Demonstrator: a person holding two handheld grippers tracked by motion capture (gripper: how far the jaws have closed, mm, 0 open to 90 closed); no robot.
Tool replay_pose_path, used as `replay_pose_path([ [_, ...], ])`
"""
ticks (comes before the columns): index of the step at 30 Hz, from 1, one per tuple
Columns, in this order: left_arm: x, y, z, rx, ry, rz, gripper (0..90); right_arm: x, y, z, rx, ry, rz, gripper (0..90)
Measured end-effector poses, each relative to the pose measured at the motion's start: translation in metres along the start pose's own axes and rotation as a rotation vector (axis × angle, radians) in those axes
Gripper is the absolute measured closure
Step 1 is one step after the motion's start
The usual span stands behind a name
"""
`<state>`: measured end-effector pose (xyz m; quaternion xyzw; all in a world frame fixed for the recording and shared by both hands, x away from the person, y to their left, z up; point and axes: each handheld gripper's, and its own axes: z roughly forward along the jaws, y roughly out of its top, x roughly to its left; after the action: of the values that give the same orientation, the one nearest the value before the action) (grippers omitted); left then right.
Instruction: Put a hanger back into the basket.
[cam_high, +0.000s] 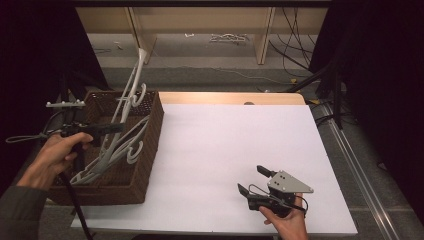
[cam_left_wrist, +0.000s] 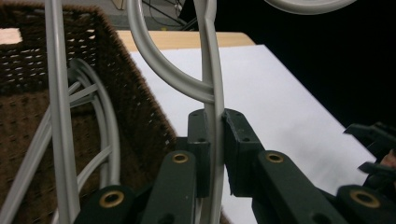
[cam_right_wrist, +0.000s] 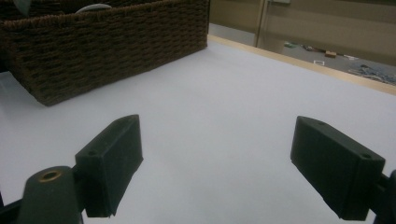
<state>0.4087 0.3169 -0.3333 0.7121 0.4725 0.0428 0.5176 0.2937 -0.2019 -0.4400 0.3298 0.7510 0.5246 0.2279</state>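
Basket (cam_high: 145, 170) at table's (cam_high: 225, 150) left edge, hangers (cam_high: 112, 152) inside it

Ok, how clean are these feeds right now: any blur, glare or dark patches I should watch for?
High view: the white table is evenly lit and sharp, but both sides fall to black. Left gripper view: the hanger clamped in the left gripper and the jaws are soft, too close to the lens; the basket is dim. Right gripper view: the open right gripper is slightly blurred and dark, no glare on the table.

Dark olive sleeve (cam_high: 17, 212), black claw (cam_high: 252, 181), grey 3-cornered plate (cam_high: 290, 183), brass rivets
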Motion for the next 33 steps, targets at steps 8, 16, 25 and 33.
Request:
replay_pose_path([
  [8,0.009,-0.011,-0.014,0.038,0.049,0.095,81.5,0.0,0.0,0.001,-0.006,0.004,0.001,17.6],
  [16,0.034,-0.034,-0.027,0.077,0.071,0.119,81.5,0.0,0.0,0.001,0.006,0.0,-0.001,17.6],
  [25,0.052,-0.053,-0.043,0.133,0.073,0.159,81.1,0.001,-0.001,0.001,0.012,0.001,-0.004,17.6],
  [33,0.064,-0.073,-0.049,0.181,0.034,0.187,81.1,-0.001,-0.001,0.003,-0.01,0.004,-0.013,17.6],
])
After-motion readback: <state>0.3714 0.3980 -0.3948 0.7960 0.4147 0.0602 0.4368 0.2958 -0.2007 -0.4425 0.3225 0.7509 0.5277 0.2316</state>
